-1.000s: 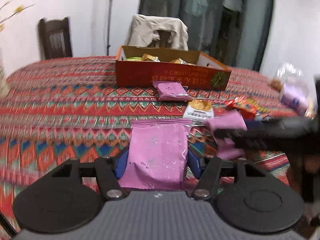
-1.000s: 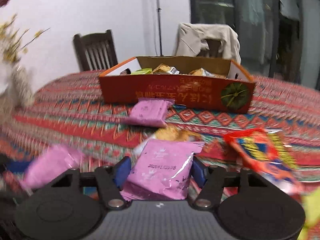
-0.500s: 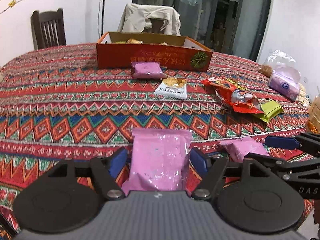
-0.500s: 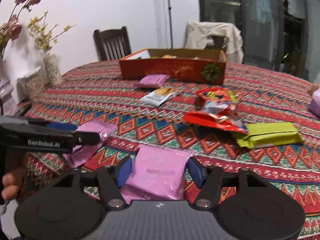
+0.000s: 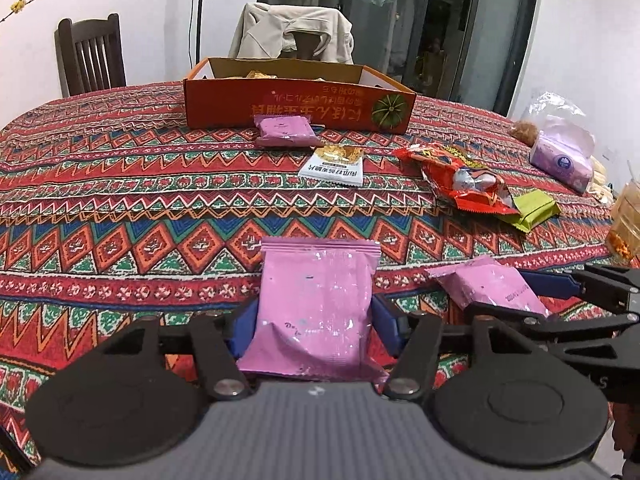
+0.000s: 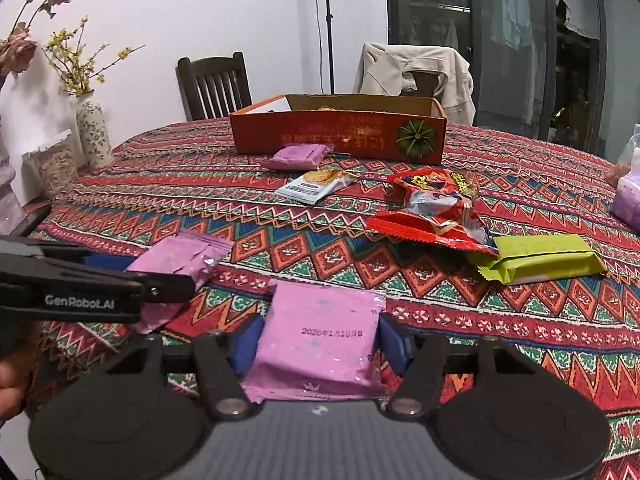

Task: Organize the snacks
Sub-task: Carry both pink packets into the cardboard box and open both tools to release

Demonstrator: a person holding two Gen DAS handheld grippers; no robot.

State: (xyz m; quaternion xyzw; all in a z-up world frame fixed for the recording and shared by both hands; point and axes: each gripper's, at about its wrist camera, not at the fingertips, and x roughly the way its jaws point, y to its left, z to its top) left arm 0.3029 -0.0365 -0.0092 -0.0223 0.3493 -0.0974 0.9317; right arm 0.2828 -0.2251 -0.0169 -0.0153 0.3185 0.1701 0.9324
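Near the front edge of the patterned tablecloth, my left gripper [image 5: 314, 322] has a pink snack packet [image 5: 316, 292] between its blue pads. Its jaws are closing and the pads touch the packet's sides. My right gripper [image 6: 320, 342], also closing, has a second pink packet [image 6: 320, 340] between its pads, which touch its edges. Each wrist view shows the other gripper beside it. An orange cardboard box [image 5: 296, 108] with snacks inside stands at the far side. A third pink packet [image 5: 284, 130] lies against its front.
Loose on the cloth lie a white packet [image 5: 334, 164], a red bag [image 5: 460, 178] and a green packet [image 5: 534, 210]. A tissue pack [image 5: 562, 156] and a cup [image 5: 626, 224] sit at the right. A flower vase [image 6: 94, 136] stands left; chairs [image 5: 90, 54] stand behind.
Both grippers drew back from the box toward the near table edge. Half a second ago gaps showed beside each packet; now the pads rest against the packets again.
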